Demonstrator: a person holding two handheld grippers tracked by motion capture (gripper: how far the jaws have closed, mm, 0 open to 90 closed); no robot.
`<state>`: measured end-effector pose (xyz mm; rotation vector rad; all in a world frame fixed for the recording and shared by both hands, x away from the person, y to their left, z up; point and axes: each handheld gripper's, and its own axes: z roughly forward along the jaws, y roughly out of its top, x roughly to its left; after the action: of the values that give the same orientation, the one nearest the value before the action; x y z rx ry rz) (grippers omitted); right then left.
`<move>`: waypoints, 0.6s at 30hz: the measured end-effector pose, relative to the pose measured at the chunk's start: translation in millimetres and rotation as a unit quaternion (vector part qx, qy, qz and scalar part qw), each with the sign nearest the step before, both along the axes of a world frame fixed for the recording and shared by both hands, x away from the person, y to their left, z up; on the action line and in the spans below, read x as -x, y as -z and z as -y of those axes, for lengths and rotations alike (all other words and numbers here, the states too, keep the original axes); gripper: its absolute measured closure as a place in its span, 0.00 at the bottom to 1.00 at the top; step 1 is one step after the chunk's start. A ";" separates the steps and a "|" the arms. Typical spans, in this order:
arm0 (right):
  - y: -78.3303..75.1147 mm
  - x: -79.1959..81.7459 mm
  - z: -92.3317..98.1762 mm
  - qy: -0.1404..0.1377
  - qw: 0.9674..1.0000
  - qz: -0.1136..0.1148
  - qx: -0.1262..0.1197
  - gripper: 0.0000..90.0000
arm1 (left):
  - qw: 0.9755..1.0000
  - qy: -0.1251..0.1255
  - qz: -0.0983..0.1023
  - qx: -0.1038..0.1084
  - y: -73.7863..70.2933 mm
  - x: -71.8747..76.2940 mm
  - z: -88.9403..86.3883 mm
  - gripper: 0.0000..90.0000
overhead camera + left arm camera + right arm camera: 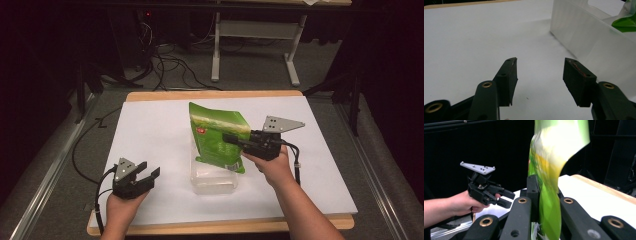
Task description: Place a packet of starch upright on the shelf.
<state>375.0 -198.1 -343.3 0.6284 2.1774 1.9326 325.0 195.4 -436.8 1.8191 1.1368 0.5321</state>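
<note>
Dark room behind the bench: black curtains, cables on the grey carpet, and the white legs of another table (216, 55) at the back. Work surface is a white board on a wooden-edged table (150, 130).

Left side: the left gripper (148, 176) sits low near the front left corner of the board, held in the person's left hand (120, 205). Jaws stand apart with nothing between them; in the left gripper view the two black pads (509, 80) frame bare white board. It is well apart from the container.

Centre: a clear, frosted plastic rectangular container (212, 181) rests on the board. In the left gripper view its translucent wall (584, 42) lies ahead and to the right of the jaws.

Centre-right: a glossy green snack bag with a pale yellow-green band across its top (220, 137) is held upright, its lower edge over the container's far part. Whether it touches the container cannot be told.

Right: the right gripper (235, 140), in the person's right hand (272, 165), is clamped on the bag's right edge at mid-height. In the right gripper view the jaws pinch the green film (550, 215).
</note>
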 end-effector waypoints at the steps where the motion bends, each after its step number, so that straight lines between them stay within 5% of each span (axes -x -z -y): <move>1: 1.0 0.5 -0.6 -0.002 1.000 -0.002 0.001 0.95 | 1.000 0.000 0.000 0.000 0.1 0.0 0.1 0.50; 18: 10.7 1.5 -15.2 -0.025 0.999 -0.010 0.025 0.95 | 1.000 0.000 0.002 -0.001 -1.1 1.2 0.0 0.50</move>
<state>373.5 -182.9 -353.9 0.5929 2.2672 1.8986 323.8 195.4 -435.7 1.8189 1.1335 0.5374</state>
